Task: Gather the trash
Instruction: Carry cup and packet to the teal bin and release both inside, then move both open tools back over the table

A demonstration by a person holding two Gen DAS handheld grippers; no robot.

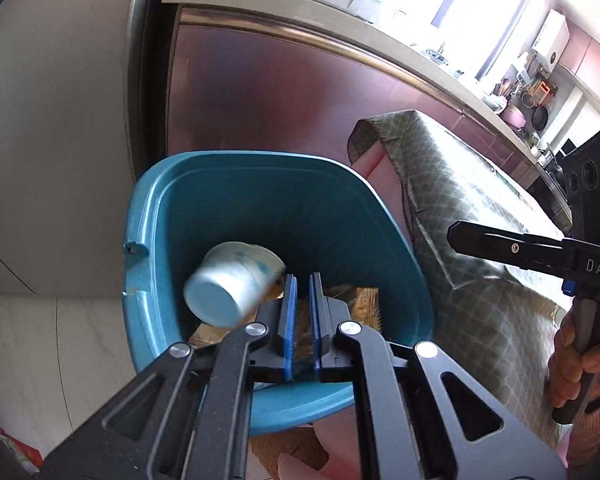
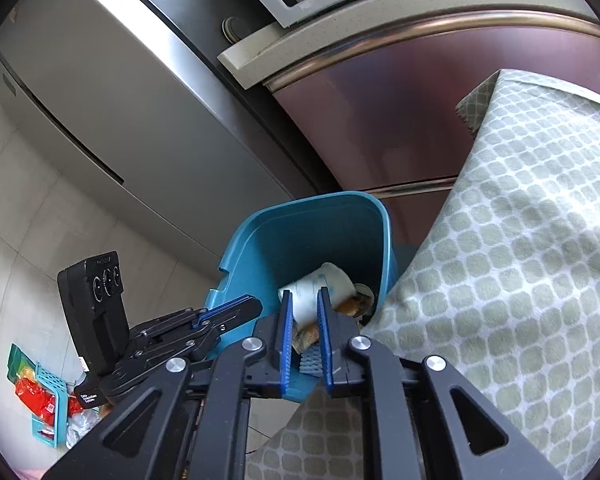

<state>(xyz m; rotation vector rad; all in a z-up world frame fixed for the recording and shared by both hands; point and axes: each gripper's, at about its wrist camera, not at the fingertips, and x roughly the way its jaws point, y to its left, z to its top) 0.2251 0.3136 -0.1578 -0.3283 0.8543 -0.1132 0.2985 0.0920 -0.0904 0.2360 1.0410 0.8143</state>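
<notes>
The left hand-held gripper (image 1: 303, 280) is poised over the blue bin (image 1: 172, 184), its jaws nearly closed with nothing between them. The right hand-held gripper (image 2: 305, 300) is narrowly parted, likewise empty. A paper cup (image 1: 228, 284) is seen blurred just ahead of the left pads, judged dropped into the bin. Brown wrappers (image 2: 354, 306) lie beneath it; the bin's bottom is hidden. The cloth-covered bench (image 2: 520, 240) stands beside the right jaws.
</notes>
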